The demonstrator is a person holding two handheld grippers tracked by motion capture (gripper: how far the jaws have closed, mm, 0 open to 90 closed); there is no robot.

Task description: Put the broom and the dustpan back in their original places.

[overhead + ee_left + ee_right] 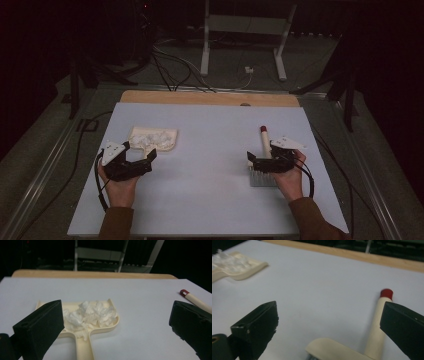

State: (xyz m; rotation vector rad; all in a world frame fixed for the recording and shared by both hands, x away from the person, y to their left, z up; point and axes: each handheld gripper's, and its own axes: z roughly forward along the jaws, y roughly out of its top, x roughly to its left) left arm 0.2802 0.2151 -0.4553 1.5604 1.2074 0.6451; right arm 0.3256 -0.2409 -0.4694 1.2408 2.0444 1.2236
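Where the pale blue-white table top (210,150) fills the middle of the high view, a cream plastic dustpan (159,137) lies at centre left and a cream hand brush (264,155) at centre right, well apart from each other. In the left gripper view the dustpan (100,326) sits at lower centre: a shallow tray with a low raised rim and a flat handle running toward the bottom edge. A heap of crumpled white paper (90,313) rests inside it, some shreds spilling over the near lip by the handle. In the right gripper view the brush (375,325) lies at lower right, its round cream handle ending in a red cap (386,293) that points toward the upper edge; the rounded cream head sits at bottom centre with a strip of grey bristles just showing beneath. In the high view the bristles read as a grey block below the handle.

Both tools lie loose on the table. The left gripper (137,156) hangs just below the dustpan with its jaws spread wide and nothing between them. The right gripper (264,162) hovers over the brush head, jaws likewise spread wide, gripping nothing; in its own view the handle lies just inside the right jaw, and I cannot tell whether the two touch.
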